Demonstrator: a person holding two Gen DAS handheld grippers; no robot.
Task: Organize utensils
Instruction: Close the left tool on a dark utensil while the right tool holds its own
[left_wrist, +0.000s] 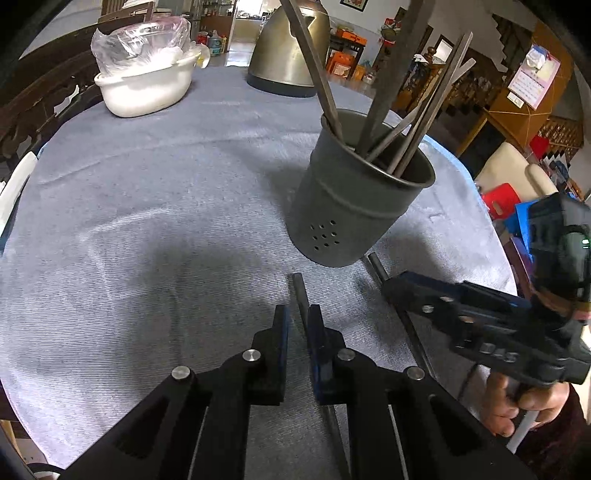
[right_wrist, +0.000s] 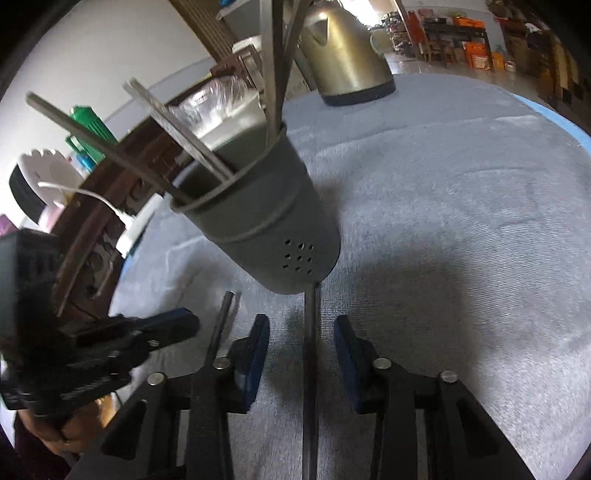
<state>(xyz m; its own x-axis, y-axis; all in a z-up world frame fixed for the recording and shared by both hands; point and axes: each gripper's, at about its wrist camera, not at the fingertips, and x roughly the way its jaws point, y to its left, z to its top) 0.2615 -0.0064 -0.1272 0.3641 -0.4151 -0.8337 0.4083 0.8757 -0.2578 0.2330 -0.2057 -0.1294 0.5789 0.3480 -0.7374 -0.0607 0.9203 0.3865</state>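
A grey metal utensil holder (left_wrist: 358, 199) stands on the blue-grey tablecloth with several metal utensil handles (left_wrist: 410, 122) sticking out; it also shows in the right wrist view (right_wrist: 269, 229). My left gripper (left_wrist: 297, 325) has its pads nearly closed around a flat metal utensil (left_wrist: 300, 291) lying on the cloth. My right gripper (right_wrist: 301, 339) is open, straddling a second metal utensil (right_wrist: 312, 354) lying on the cloth, its far end near the holder's base. The right gripper shows in the left wrist view (left_wrist: 399, 288), the left gripper in the right wrist view (right_wrist: 184, 321).
A steel kettle (left_wrist: 291, 55) and a white bowl with a plastic bag (left_wrist: 147, 85) stand at the far side of the table. A dark wooden chair (left_wrist: 44, 99) is at the left edge. The cloth edge (left_wrist: 476, 184) drops off at right.
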